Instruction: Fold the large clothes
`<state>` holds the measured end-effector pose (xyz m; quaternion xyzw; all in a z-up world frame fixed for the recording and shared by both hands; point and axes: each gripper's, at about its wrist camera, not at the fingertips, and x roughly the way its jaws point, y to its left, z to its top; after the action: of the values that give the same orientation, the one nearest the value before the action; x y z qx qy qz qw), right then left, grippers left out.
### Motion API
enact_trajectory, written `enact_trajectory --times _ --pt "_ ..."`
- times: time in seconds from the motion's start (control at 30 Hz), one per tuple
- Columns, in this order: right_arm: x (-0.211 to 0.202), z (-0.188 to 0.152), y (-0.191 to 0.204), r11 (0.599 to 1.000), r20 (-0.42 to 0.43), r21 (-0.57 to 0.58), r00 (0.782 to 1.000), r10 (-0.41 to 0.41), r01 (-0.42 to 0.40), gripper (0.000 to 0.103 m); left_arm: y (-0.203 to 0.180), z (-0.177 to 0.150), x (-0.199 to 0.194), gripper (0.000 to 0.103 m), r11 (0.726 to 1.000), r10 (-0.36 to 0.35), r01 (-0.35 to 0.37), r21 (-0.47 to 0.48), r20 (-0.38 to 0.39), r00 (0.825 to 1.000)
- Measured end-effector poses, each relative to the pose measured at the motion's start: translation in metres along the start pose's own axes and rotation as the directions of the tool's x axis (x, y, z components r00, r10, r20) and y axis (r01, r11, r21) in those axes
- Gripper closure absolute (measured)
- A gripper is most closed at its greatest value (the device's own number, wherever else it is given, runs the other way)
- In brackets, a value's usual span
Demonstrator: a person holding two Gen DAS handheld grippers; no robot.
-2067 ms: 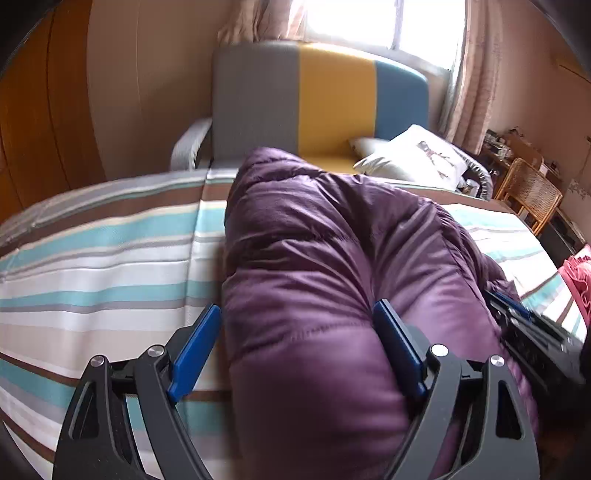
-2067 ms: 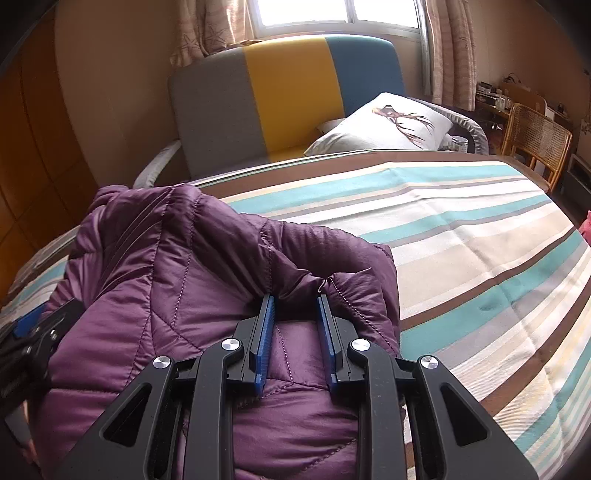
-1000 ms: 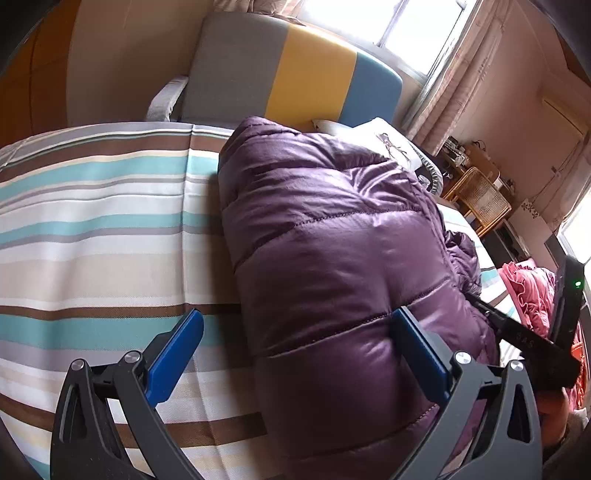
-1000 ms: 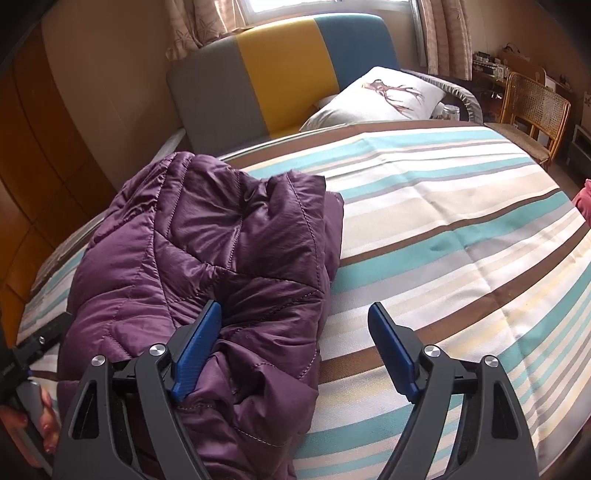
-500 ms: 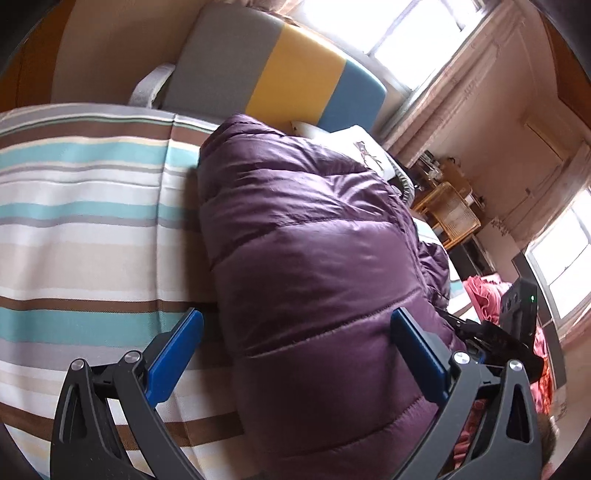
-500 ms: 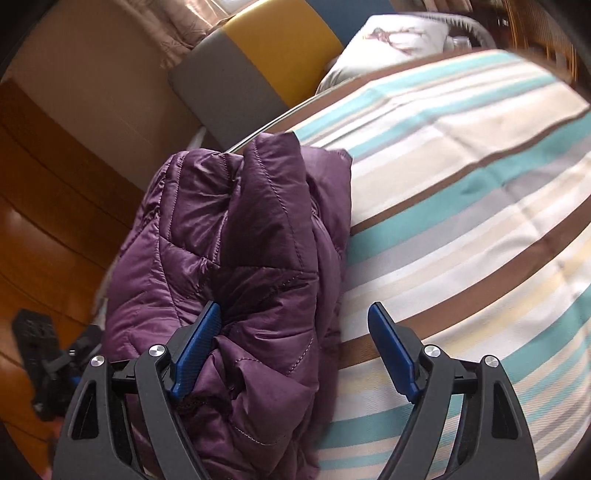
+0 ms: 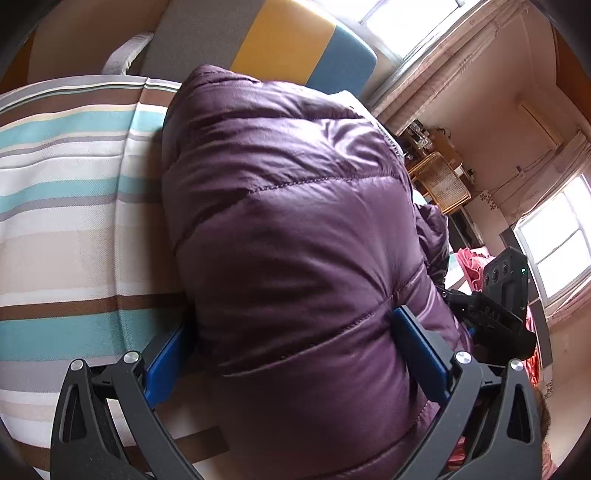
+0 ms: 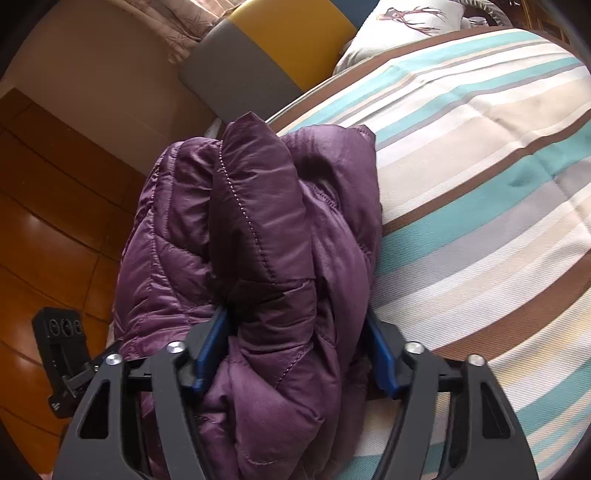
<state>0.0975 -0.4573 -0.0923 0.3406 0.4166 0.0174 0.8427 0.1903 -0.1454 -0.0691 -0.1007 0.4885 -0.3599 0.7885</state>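
Big bed (image 8: 480, 206) with a stripy cover. Puffy purple coat (image 8: 258, 240) bunched up on its near left edge.

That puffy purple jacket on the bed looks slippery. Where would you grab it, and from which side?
Grip the thick folded ends of the purple jacket, coming in low from its near edge, as the right gripper and left gripper do. The bundle lies long and rounded on the striped bedspread; its shiny top offers no ridge, while the bunched folds fill the jaws. The right jaws have just been closing around them.

Striped bedspread (image 8: 480, 206) covers bed. Far: grey-yellow-blue headboard (image 7: 280, 40), deer-print pillow (image 8: 410, 26). Right: wicker chair (image 7: 439, 181), windows (image 7: 557, 254). Left: wooden floor (image 8: 48, 229).
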Motion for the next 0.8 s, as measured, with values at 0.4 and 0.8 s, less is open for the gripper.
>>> enact_trajectory --times 0.4,0.8 --pt "-0.021 -0.025 0.022 0.997 0.127 -0.08 0.992 0.004 0.006 0.071 -0.036 -0.003 -0.018 0.038 0.981 0.074 -0.089 0.172 0.094 0.993" --pt "-0.055 -0.065 0.057 0.988 0.259 -0.155 0.965 0.041 0.0 0.074 -0.072 -0.016 -0.073 0.047 0.942 0.099 -0.17 0.291 0.245 0.964"
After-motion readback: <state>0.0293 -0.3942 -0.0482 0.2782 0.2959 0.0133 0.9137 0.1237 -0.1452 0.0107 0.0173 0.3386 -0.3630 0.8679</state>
